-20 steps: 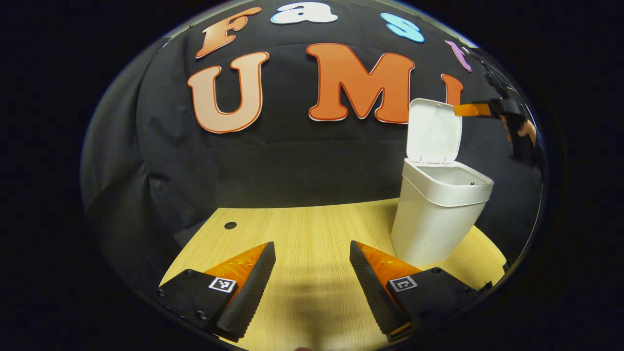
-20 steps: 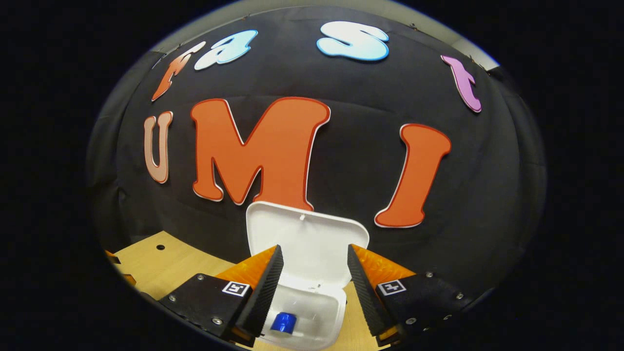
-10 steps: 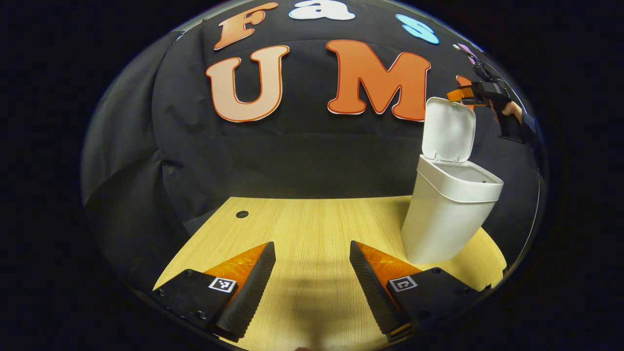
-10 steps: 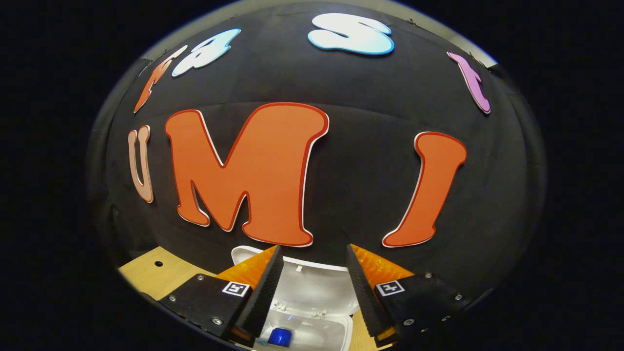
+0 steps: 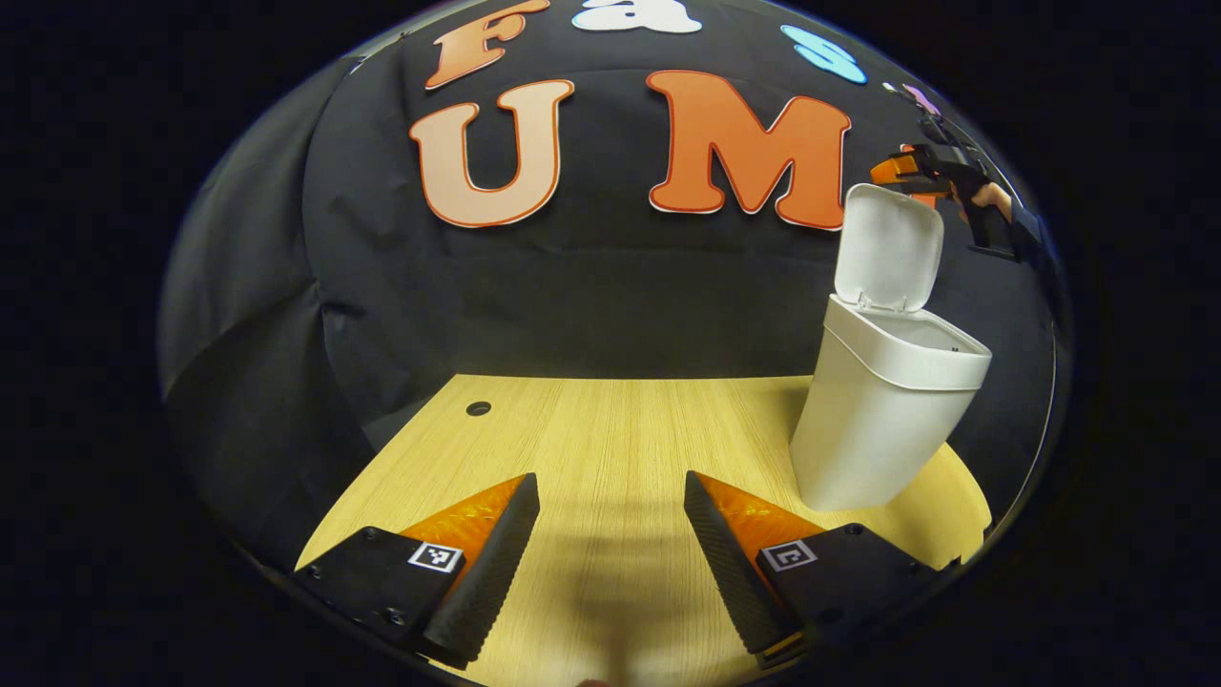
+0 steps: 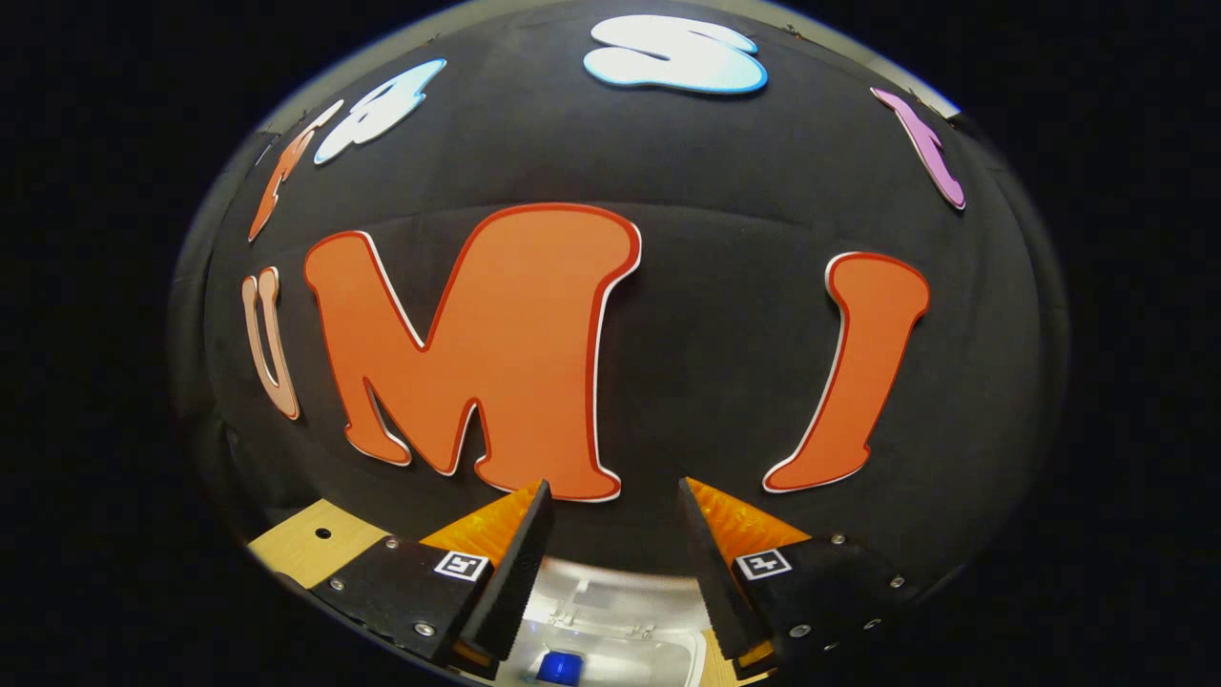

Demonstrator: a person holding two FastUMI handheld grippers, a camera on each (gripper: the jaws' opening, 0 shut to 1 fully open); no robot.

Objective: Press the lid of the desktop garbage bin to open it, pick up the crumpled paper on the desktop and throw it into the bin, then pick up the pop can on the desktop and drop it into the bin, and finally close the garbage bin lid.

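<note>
In the left gripper view, the left tongs (image 5: pixel 610 534) stand wide apart and hold nothing, poised low over the pale wooden bench (image 5: pixel 591 439) with bare wood showing between the two fingers. The white garbage bin (image 5: pixel 882 420) stands on the bench ahead and to the right of these tongs, well apart from them, its lid (image 5: pixel 889 248) swung up on the rear hinge and standing nearly upright above the open mouth. Farther off, at the upper right, the right tongs (image 5: pixel 901 170) reach in level with the lid's top edge, close behind or just above it; whether they touch the lid cannot be told, nor how far they gape at that distance. A hand (image 5: pixel 990 202) in a dark sleeve grips the handle behind them. A small dark hole (image 5: pixel 478 408) marks the bench's far left part.

In the right gripper view, the right tongs (image 6: pixel 610 534) are spread wide and empty, held high and pointing at the booth's black wall. Below and between the fingers lies the raised lid's edge (image 6: pixel 610 587), blurred and close to the fingers, and under it the bin's open interior (image 6: pixel 620 654), where the blue end of the pop can (image 6: pixel 558 668) shows at the bottom. A corner of the bench (image 6: pixel 315 549) appears at the lower left.
</note>
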